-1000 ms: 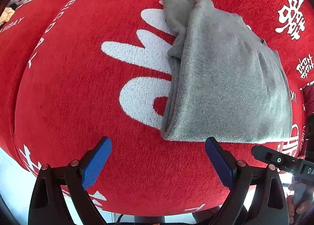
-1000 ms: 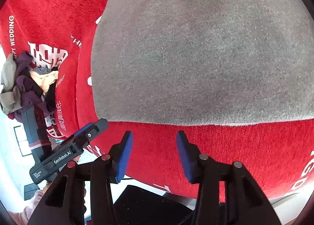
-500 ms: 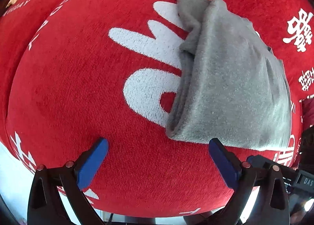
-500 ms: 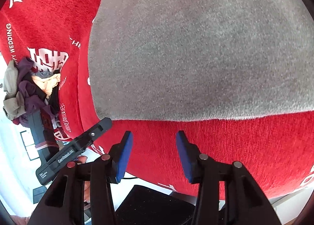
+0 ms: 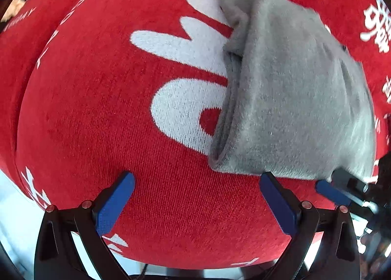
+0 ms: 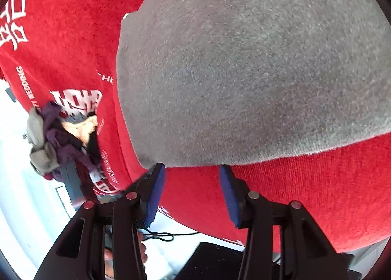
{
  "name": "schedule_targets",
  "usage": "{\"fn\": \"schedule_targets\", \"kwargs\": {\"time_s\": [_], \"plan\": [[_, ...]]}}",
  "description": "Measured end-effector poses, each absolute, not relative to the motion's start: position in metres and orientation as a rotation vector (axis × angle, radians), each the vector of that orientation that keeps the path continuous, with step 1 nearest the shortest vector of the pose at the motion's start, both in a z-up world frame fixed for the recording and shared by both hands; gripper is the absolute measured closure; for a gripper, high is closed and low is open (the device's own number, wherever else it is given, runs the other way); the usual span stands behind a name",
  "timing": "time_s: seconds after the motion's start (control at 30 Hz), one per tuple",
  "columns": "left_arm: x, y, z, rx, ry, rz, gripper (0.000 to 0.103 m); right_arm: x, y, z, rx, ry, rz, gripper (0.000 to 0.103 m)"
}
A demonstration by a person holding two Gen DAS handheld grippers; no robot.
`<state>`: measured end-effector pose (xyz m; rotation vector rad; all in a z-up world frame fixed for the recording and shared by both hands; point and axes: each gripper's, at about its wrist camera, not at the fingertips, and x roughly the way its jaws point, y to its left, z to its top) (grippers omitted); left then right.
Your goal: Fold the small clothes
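Grey garment (image 6: 244, 64) just beyond right gripper (image 6: 191, 172).

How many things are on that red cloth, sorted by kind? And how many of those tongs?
Folded grey garment: 1
Heap of mixed unfolded clothes: 1 (pieces too tangled to count)
Red printed cloth: 1
Tongs: 2, left tongs and right tongs, both open and empty
Total: 5

My left gripper (image 5: 195, 182) pointed down at the red cloth (image 5: 97, 108) with white lettering, its blue pads spread wide with nothing between them. The folded grey garment (image 5: 293, 99) lay just beyond my right pad. The right gripper's blue fingertip (image 5: 328, 192) reached the garment's near corner.
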<state>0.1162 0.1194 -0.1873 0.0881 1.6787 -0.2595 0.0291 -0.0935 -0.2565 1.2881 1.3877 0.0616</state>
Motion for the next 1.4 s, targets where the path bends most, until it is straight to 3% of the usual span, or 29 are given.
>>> {"fn": "schedule_targets", "kwargs": {"time_s": [0.23, 0.6, 0.63, 0.7, 1.07, 1.3, 1.37, 1.4], "plan": [[0.112, 0.099, -0.191, 0.161, 1.692, -0.243, 0.001, 0.032, -0.1, -0.266, 1.441, 1.287, 0.049, 0.051], [0.119, 0.115, -0.174, -0.39, 1.734, -0.361, 0.001, 0.018, -0.093, -0.284, 1.603, 1.214, 0.021, 0.052], [0.119, 0.114, -0.177, -0.416, 1.749, -0.364, 0.001, 0.018, -0.094, -0.285, 1.615, 1.202, 0.012, 0.055], [0.117, 0.111, -0.176, -0.446, 1.749, -0.374, 0.001, 0.025, -0.097, -0.285, 1.577, 1.218, -0.031, 0.09], [0.13, 0.071, -0.18, -0.788, 1.653, -0.506, 0.001, 0.029, -0.113, -0.257, 1.566, 1.165, 0.112, 0.092], [0.151, 0.057, -0.191, -0.74, 1.591, -0.42, 0.001, 0.034, -0.105, -0.255, 1.472, 1.245, 0.143, 0.093], [0.155, 0.055, -0.189, -0.678, 1.578, -0.4, 0.011, 0.035, -0.103, -0.255, 1.447, 1.269, 0.158, 0.093], [0.155, 0.055, -0.188, -0.629, 1.574, -0.388, 0.021, 0.036, -0.101, -0.254, 1.436, 1.279, 0.164, 0.093]]}}
